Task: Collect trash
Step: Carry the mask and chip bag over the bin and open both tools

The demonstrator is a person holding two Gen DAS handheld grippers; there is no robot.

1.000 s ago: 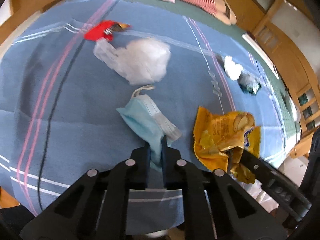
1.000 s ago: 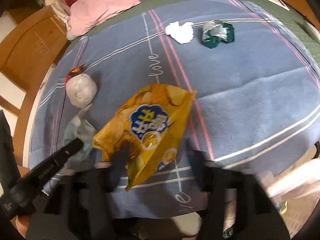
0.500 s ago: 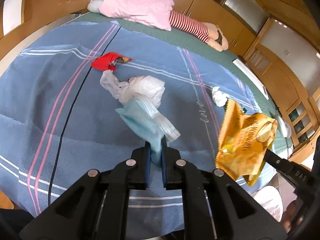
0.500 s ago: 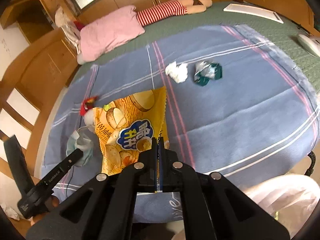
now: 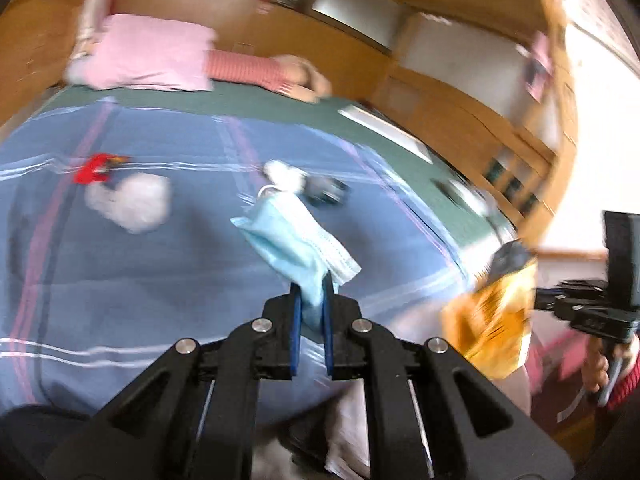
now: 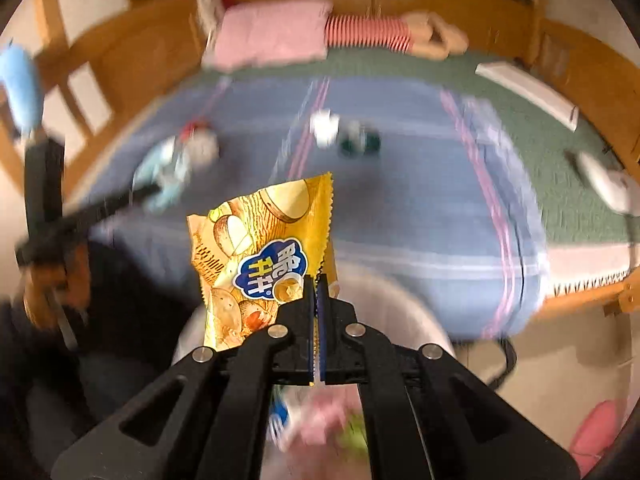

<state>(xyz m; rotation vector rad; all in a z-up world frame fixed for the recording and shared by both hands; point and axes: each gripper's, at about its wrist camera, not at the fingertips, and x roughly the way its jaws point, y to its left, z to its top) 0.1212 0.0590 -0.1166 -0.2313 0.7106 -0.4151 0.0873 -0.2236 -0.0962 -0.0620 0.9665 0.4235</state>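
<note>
Right wrist view: the right gripper [image 6: 318,280], jaws clamped on the edge of a crinkled yellow chip bag [image 6: 264,256], holds it clear of the near edge of the blue bedspread [image 6: 420,208], above a white bin [image 6: 404,312] on the floor. In the left wrist view the left gripper [image 5: 311,294] is clamped on a creased pale-blue face mask [image 5: 290,236] held above open bedspread, well apart from the white wad [image 5: 134,202] and red wrapper [image 5: 94,168].
</note>
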